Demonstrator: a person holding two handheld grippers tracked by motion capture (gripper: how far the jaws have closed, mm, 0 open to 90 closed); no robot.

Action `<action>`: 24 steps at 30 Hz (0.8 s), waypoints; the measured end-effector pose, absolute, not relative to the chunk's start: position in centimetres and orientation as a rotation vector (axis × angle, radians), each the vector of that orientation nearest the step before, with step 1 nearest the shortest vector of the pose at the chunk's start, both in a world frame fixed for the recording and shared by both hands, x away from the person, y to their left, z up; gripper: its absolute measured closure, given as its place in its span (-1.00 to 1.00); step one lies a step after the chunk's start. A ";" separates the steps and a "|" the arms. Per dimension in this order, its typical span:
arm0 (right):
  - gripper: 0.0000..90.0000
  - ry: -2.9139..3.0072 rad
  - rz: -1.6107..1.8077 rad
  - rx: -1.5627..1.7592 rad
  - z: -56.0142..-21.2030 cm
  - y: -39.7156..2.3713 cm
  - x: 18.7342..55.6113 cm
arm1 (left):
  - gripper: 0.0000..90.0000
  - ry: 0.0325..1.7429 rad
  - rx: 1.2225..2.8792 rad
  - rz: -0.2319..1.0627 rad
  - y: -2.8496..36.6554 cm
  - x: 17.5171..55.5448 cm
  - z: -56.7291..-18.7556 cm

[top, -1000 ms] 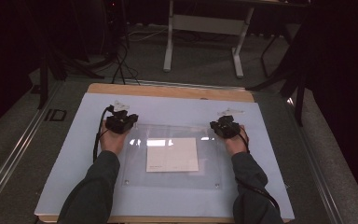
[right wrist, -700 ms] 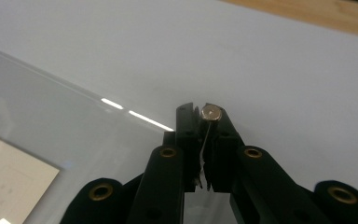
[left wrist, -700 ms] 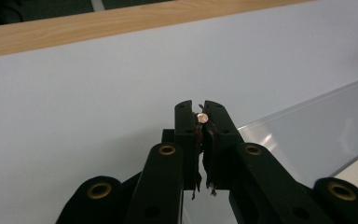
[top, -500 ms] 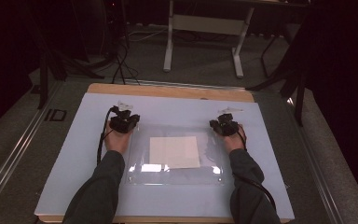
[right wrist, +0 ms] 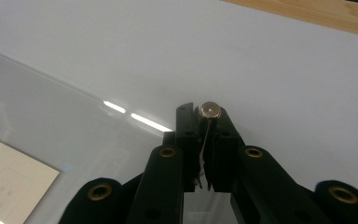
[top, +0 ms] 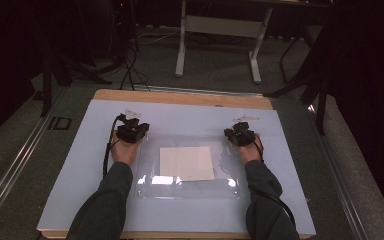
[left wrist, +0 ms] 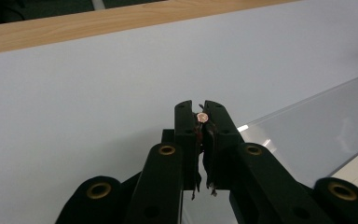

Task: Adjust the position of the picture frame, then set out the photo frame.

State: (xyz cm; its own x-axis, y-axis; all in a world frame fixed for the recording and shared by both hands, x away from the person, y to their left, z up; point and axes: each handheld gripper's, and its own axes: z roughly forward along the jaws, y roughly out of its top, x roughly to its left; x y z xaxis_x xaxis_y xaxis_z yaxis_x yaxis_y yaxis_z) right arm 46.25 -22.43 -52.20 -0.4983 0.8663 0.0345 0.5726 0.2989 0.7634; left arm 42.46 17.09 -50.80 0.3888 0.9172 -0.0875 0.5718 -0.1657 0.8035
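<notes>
A clear plastic sheet (top: 152, 167) lies over a white paper (top: 186, 163) on a pale blue mat (top: 80, 165). My left gripper (top: 136, 129) is shut on the sheet's far left corner. In the left gripper view the jaws (left wrist: 200, 116) pinch a small copper-coloured fitting, and the sheet (left wrist: 317, 126) runs off to the right. My right gripper (top: 236, 132) is shut on the far right corner. There the jaws (right wrist: 205, 116) clamp the sheet's thin edge just below a round silver stud (right wrist: 210, 109). The sheet (right wrist: 51, 107) and paper (right wrist: 9, 182) lie to the left.
The mat sits on a wooden table whose far edge (top: 180, 97) shows beyond it. Past the table stand a white table frame (top: 220, 27), dark stands and floor cables (top: 130, 70). A metal floor rail (top: 10, 175) runs along the left.
The bright reflections on the clear sheet have slid from its far part to its near edge, so its tilt has changed. Both hands have stayed almost where they were.
</notes>
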 end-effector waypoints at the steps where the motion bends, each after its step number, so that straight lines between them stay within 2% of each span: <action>1: 0.89 2.188 1.042 1.288 -52.2 -22.4 46.3 | 0.88 1.287 1.854 0.550 17.1 42.5 -50.8; 9: 0.88 2.197 1.042 1.274 -52.2 -22.5 46.3 | 0.80 1.278 1.849 0.510 17.4 42.5 -50.9; 16: 0.85 2.198 1.054 1.257 -52.2 -22.7 46.1 | 0.52 1.251 1.847 0.497 17.9 42.0 -51.0; 24: 0.70 2.196 1.097 1.212 -51.5 -23.7 45.2 | 0.33 1.219 1.854 0.486 18.4 41.5 -51.1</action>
